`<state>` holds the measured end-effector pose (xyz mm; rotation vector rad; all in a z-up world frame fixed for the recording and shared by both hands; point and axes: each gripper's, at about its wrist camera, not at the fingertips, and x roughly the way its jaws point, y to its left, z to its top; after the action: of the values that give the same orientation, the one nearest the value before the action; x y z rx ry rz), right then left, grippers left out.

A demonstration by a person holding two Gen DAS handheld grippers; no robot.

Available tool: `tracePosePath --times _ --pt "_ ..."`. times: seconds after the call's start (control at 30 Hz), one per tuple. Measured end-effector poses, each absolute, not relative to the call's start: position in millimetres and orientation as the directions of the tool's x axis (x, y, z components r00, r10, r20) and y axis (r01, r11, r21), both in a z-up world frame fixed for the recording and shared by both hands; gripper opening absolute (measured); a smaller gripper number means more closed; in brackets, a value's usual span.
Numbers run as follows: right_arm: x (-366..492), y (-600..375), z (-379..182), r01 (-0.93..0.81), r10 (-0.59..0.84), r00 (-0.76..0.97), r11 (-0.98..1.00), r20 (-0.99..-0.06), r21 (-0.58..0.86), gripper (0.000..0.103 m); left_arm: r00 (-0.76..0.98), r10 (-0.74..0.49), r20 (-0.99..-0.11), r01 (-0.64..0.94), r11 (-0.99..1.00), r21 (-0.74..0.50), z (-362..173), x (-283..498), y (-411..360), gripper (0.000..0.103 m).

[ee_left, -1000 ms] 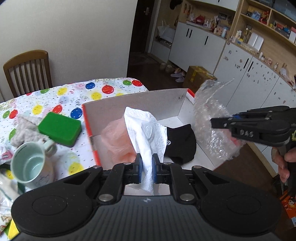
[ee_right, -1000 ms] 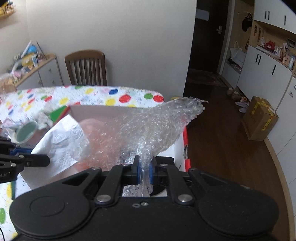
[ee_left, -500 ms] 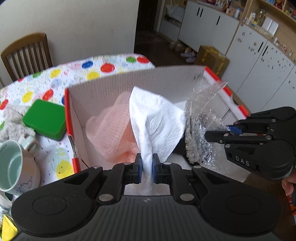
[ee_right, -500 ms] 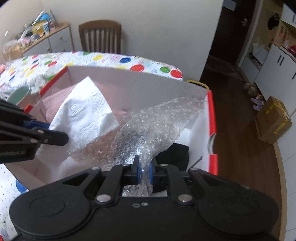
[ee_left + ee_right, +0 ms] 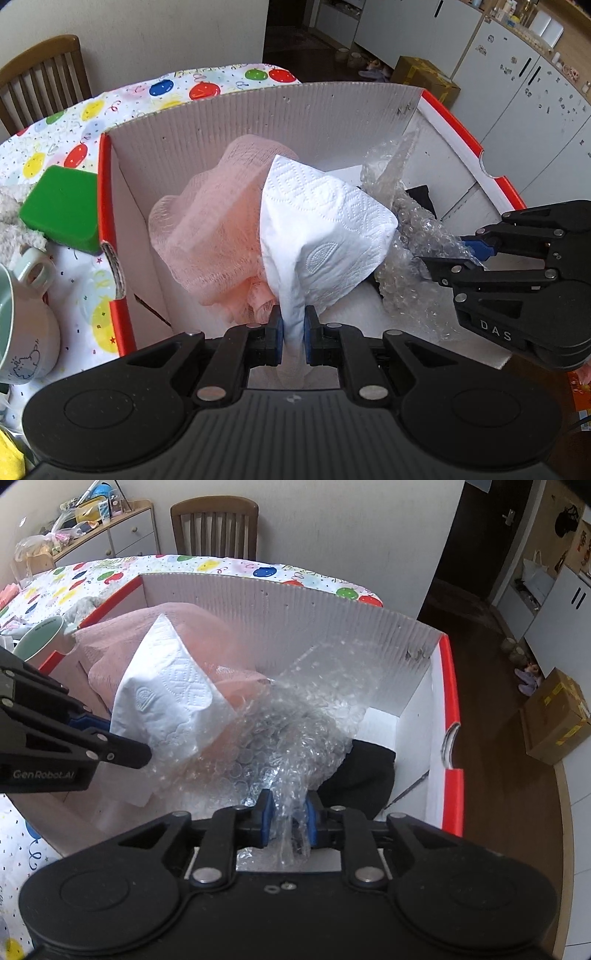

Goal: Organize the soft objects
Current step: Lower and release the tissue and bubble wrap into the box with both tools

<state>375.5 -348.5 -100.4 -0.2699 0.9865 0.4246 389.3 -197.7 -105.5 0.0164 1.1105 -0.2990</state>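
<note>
Both loads hung inside the cardboard box [image 5: 258, 122] — the left gripper [image 5: 293, 328] clamped on the paper towel [image 5: 325, 229], the right gripper [image 5: 288, 816] clamped on the bubble wrap [image 5: 288, 731], which lay just right of the towel, above the black cloth [image 5: 365, 771].

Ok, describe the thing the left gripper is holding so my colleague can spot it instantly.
Find the red-edged cardboard box on the balloon tablecloth. Inside, the left gripper pinches a white paper towel, between pink mesh cloth and clear bubble wrap. Only it is opaque white and embossed.
</note>
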Motion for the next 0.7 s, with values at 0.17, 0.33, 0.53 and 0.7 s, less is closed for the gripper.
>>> tracePosePath --times 0.17,0.33,0.53,0.7 --pt "375 -352 -100 -0.464 0.247 0.464 0.886 -0.851 0.004 0.030 0.395 -0.224 -0.891 0.252 0.959 -0.130 -108 391 -200 0.011" --pt "374 -359 -96 -0.463 0.268 0.469 0.886 -0.842 0.024 0.041 0.397 -0.223 -0.890 0.265 0.957 -0.122 -107 388 -203 0.016" --pt "369 -365 -85 -0.475 0.306 0.476 0.878 -0.824 0.052 0.052 0.425 -0.218 -0.878 0.282 0.954 -0.100 -101 382 -205 0.046" --pt "360 -367 -74 -0.480 0.320 0.503 0.876 -0.803 0.047 0.064 0.462 -0.245 -0.852 0.293 0.949 -0.114 -92 372 -205 0.058"
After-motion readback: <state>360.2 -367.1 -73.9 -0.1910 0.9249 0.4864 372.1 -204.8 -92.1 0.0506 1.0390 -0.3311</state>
